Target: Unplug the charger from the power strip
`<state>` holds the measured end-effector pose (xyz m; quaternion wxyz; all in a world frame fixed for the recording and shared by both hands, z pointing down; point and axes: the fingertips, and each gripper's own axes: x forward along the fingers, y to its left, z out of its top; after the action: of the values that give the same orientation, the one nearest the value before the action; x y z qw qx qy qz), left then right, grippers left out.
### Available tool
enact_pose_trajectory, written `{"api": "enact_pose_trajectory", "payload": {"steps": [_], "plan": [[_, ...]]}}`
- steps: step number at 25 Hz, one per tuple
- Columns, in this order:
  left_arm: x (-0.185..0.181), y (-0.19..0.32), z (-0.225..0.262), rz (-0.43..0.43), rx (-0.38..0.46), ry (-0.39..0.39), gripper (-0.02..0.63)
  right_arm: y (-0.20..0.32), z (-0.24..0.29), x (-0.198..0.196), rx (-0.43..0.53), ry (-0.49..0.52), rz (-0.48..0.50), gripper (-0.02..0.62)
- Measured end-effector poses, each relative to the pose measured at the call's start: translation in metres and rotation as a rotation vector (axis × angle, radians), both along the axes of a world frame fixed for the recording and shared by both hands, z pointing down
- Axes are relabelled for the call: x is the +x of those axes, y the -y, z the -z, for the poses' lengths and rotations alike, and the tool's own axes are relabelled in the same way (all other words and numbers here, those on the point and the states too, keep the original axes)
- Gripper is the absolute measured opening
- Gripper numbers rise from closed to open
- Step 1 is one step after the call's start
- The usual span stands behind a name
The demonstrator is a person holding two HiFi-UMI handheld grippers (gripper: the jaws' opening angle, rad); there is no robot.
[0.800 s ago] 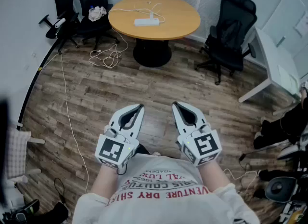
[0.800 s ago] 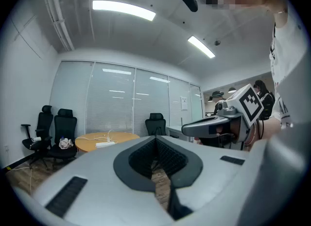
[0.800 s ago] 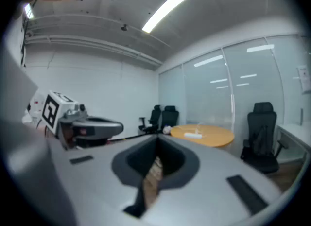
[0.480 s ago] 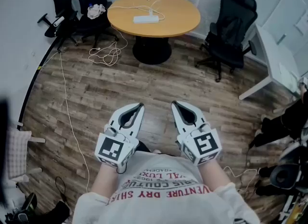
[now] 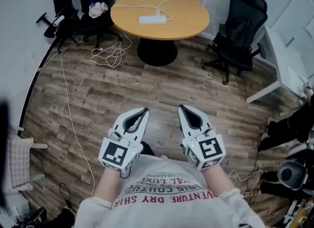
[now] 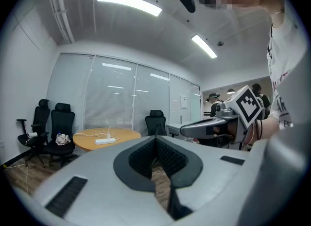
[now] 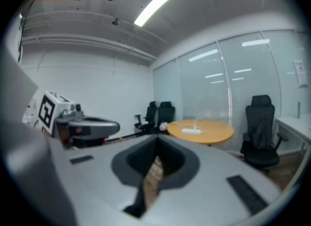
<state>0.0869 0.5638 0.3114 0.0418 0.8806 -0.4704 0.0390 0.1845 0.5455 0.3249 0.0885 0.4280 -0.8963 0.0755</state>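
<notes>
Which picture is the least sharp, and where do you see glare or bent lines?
Right gripper view: the softest; the table and power strip look smeared. Left gripper view: sharper, but the ceiling light is blown out to white and the corners go black. Head view: sharp; the floor planks bow near the edges.

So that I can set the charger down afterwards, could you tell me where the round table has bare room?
The round table is bare right of the power strip and along its front edge. The white cable crowds the back left.
</notes>
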Motion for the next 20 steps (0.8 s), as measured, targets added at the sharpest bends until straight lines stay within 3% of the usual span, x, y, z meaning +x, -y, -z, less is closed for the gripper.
{"api": "enact_pose_trajectory", "payload": {"steps": [12,20], "plan": [[-0.111,0.118,0.002,-0.082,0.006,-0.003,0.029,0.113,0.006,-0.102,0.009,-0.017,-0.1,0.026],[-0.174,0.187,0.001,-0.109,-0.046,-0.024,0.029,0.175,0.003,-0.15,-0.044,-0.015,-0.164,0.026]]}}
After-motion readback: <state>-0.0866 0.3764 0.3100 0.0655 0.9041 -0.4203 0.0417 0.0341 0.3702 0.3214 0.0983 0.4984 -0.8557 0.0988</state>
